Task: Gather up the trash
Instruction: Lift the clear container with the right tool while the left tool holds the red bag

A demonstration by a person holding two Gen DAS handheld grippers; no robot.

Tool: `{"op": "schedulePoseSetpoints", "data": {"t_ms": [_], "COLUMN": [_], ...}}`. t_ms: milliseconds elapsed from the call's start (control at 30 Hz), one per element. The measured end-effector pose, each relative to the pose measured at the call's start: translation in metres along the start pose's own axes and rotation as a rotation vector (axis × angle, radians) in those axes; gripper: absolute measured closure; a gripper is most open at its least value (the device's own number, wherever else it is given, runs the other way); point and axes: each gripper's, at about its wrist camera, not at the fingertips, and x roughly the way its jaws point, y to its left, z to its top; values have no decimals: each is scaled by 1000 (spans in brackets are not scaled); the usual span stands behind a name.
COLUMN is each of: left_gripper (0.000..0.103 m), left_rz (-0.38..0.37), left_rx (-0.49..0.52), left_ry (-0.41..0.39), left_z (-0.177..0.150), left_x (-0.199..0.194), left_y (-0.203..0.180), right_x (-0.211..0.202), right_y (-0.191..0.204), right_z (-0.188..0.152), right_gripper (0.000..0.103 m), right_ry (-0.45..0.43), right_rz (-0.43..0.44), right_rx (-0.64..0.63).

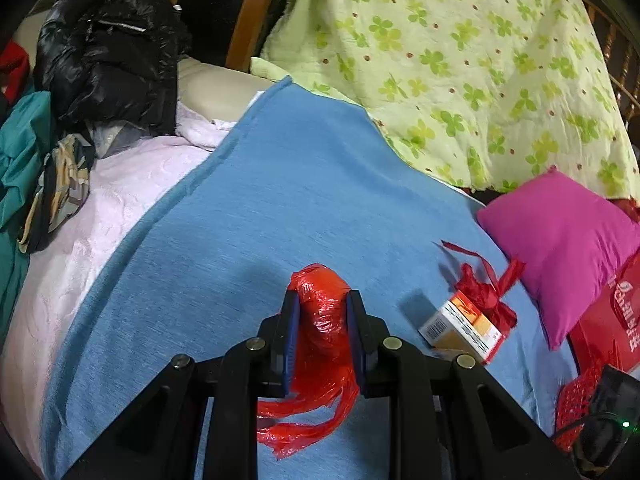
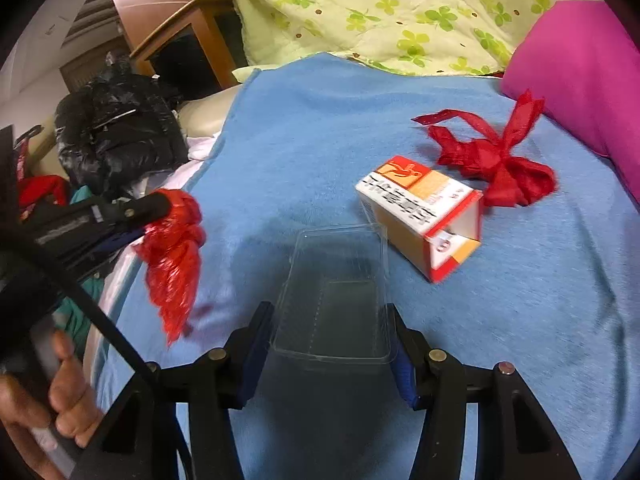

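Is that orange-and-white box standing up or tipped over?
Tipped over: the carton lies on its long side on the blue blanket, open end facing the camera.

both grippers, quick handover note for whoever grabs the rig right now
Left gripper: shut on the red plastic bag, held above the blue blanket.
Right gripper: its fingers sit on either side of the clear plastic tray, gripping it.
Still lying on the blanket: the orange and white carton, open at one end, and the red ribbon bow just beyond it, near the magenta pillow.
Done: two pieces picked up. Left: drop both off, then collect carton and bow. A red paper bag shows at the left view's right edge; no bin visible.
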Motion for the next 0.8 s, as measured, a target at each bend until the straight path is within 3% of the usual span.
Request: {"op": "schedulePoseSetpoints", "data": {"t_ms": [167,333,800], "left_gripper": [79,79,79], "left_rz": [-26,-59,-15], "left_rx": [55,106,298], "left_ry": [7,19,-59], "left_z": [-13,-30,-74], "left_x": [-5,-13,-80], "left_y": [-20,-43,-122], "right_x": [-33,-74,-165], "right_y": [-13,-28,-88], "right_z": [-11,-18,-44], "right_gripper": [46,46,46], "right_ry": [-2,-62,-207], "right_rz": [20,2,-42], "right_rx": [-13,-24,66]}}
